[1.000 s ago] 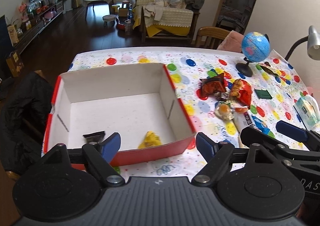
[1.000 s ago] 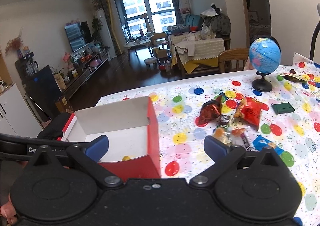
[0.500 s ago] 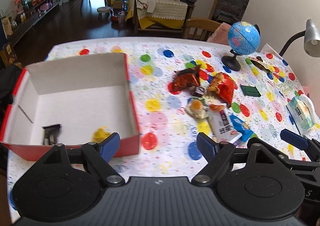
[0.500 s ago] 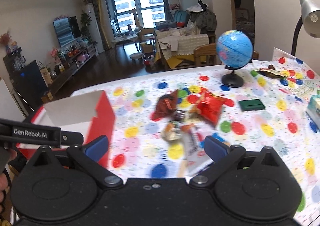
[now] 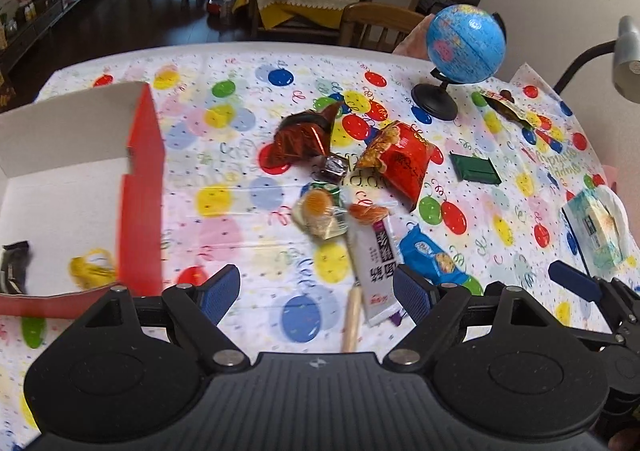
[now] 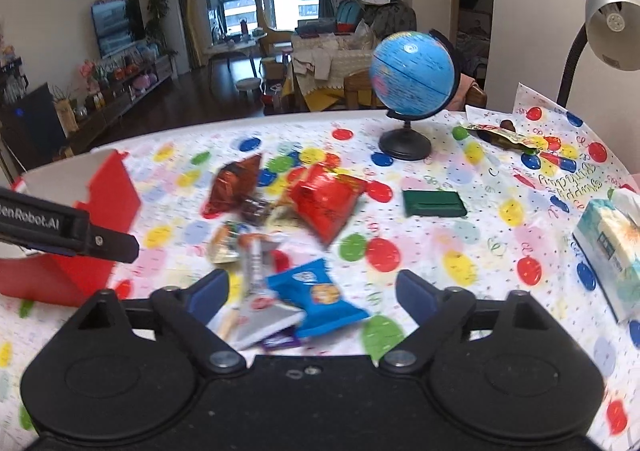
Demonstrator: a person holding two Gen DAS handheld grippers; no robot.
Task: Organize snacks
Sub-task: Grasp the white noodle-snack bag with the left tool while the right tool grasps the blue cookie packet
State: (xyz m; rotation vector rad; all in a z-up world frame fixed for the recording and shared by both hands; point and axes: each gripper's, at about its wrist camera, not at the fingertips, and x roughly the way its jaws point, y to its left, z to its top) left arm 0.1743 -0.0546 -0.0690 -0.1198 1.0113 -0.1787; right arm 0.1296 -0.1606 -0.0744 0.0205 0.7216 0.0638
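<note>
A red box with a white inside (image 5: 140, 187) stands at the left and holds a yellow snack (image 5: 90, 267) and a black packet (image 5: 14, 263). A heap of snacks lies mid-table: a brown foil bag (image 5: 304, 135), a red chip bag (image 5: 400, 159), a clear-wrapped orange snack (image 5: 320, 211), a white packet (image 5: 376, 263) and a blue packet (image 5: 432, 255). My left gripper (image 5: 316, 291) is open and empty just before the white packet. My right gripper (image 6: 312, 291) is open and empty over the blue packet (image 6: 316, 299).
A blue globe (image 5: 464, 39) stands at the back right, with a green case (image 5: 476, 171), a tissue pack (image 5: 596, 227), an opened snack wrapper (image 5: 504, 107) and a desk lamp (image 6: 608, 27) on the right side. The box also shows at the left in the right wrist view (image 6: 108, 195).
Both grippers have swung right, away from the box and toward the heap of snacks. Both have stayed open and empty.
</note>
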